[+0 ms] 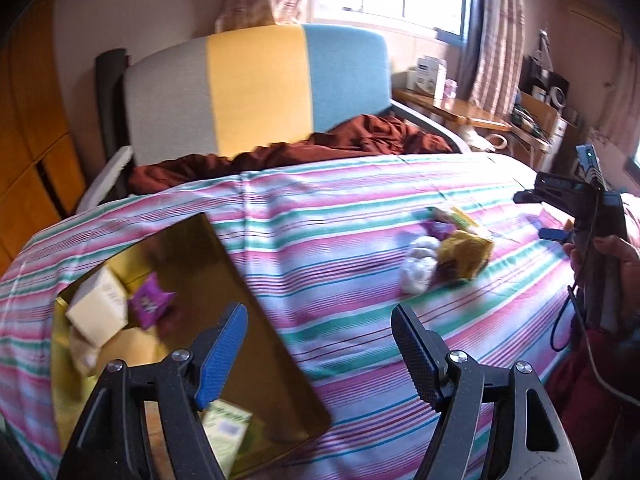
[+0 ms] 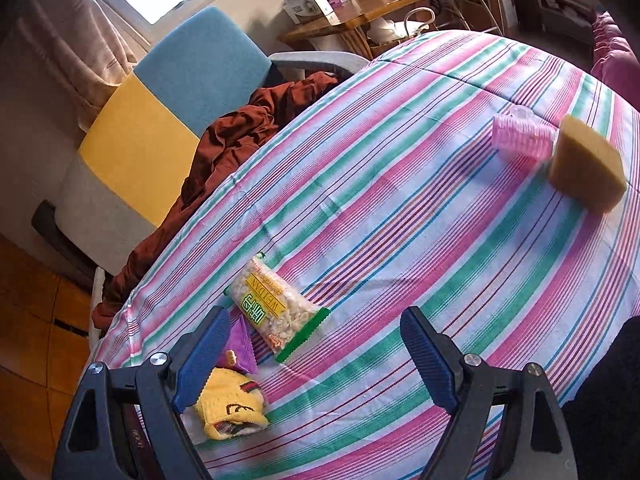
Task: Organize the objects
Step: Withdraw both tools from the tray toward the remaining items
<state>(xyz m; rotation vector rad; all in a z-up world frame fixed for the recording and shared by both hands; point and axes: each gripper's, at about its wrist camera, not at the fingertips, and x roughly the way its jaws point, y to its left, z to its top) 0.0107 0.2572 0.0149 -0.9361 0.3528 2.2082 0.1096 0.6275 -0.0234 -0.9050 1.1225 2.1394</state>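
Note:
A gold open box (image 1: 256,344) lies on the striped bedsheet at the left. Inside it are a cream carton (image 1: 98,304), a purple packet (image 1: 150,300) and a green-printed carton (image 1: 226,428). My left gripper (image 1: 320,344) hangs open over the box's right edge, with nothing between its fingers. A blurred pile of snack packets (image 1: 448,256) lies further right. My right gripper (image 2: 316,356) is open and empty above the sheet. By its left finger lie a clear popcorn bag (image 2: 274,310), a purple packet (image 2: 242,344) and a yellow packet (image 2: 232,408). A pink hair roller (image 2: 520,138) and a yellow sponge (image 2: 586,164) sit far right.
The striped sheet (image 2: 400,220) covers the whole work surface. Behind it are a chair with grey, yellow and blue panels (image 1: 256,88) and crumpled brown cloth (image 1: 360,140). A wooden side table (image 2: 360,16) holds boxes. A hand (image 1: 600,252) holds the right gripper (image 1: 538,216) at the right edge.

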